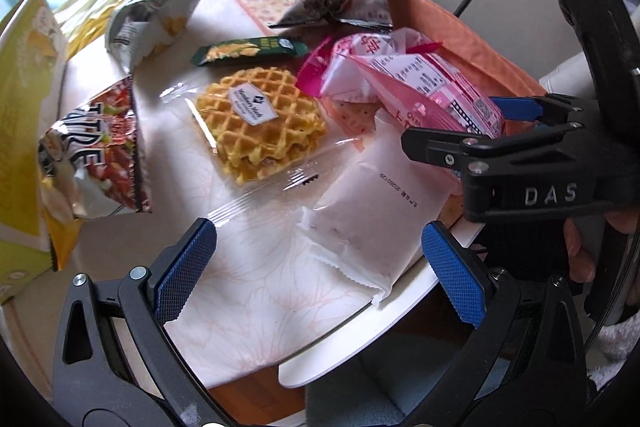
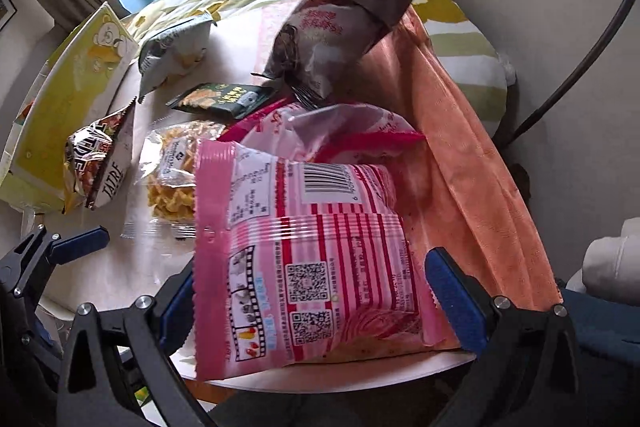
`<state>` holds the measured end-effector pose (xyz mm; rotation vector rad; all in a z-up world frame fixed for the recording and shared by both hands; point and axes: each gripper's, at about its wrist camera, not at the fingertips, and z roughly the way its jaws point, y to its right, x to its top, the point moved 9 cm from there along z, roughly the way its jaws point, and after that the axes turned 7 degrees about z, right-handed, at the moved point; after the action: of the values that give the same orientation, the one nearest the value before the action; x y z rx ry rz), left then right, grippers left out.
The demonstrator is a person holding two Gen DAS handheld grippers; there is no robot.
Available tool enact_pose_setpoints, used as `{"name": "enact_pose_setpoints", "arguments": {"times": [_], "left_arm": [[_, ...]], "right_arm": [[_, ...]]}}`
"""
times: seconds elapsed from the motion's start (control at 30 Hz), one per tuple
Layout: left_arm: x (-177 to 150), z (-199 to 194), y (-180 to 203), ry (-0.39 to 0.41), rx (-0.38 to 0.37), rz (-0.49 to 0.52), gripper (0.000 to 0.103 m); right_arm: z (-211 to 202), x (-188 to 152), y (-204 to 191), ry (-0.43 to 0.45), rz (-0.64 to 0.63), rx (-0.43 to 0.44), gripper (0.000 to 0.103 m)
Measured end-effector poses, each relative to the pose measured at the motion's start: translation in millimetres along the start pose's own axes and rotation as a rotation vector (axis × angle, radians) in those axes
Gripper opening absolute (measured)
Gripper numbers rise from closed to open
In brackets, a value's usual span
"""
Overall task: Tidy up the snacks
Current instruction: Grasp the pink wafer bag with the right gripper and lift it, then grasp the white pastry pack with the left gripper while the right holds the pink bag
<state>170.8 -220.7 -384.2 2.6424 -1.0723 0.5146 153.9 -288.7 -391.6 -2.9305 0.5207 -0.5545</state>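
Observation:
Snack packs lie on a round white table. My left gripper is open low over the front edge, its blue pads on either side of a white sealed packet. Beyond that lie a waffle in clear wrap and a green bar. My right gripper is open, with a pink striped bag between its fingers; the left pad is partly hidden behind the bag. In the left wrist view the right gripper reaches in from the right around this pink bag.
A dark foil bag stands at the back. A Tatre chip bag, a grey-white chip bag and a yellow-green box are on the left. An orange cloth drapes the right side. A pink-white packet lies mid-table.

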Motion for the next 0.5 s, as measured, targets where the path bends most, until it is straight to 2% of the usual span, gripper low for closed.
{"name": "enact_pose_setpoints", "arguments": {"times": [0.17, 0.23, 0.33, 0.4, 0.43, 0.5], "left_arm": [[6.5, 6.9, 19.6, 0.005, 0.002, 0.096, 0.102], [9.9, 10.0, 26.3, 0.004, 0.003, 0.134, 0.102], [14.9, 15.9, 32.5, 0.0, -0.001, 0.176, 0.1], [17.8, 19.8, 33.7, -0.008, 0.0, 0.194, 0.098], [18.6, 22.2, 34.1, -0.013, -0.003, 0.201, 0.097], [20.2, 26.1, 35.1, -0.022, -0.008, 0.214, 0.092]], "right_arm": [[2.0, 0.6, 12.9, -0.022, 0.018, 0.042, 0.1], [1.3, 1.2, 12.8, -0.026, -0.001, 0.064, 0.088], [-1.1, 0.0, 12.6, -0.029, -0.018, 0.07, 0.075], [-1.5, 0.6, 15.0, -0.026, -0.013, 0.078, 0.072], [-1.9, 0.7, 16.3, -0.024, -0.006, 0.081, 0.066], [-2.9, -0.5, 18.2, -0.021, 0.002, 0.092, 0.065]]}}
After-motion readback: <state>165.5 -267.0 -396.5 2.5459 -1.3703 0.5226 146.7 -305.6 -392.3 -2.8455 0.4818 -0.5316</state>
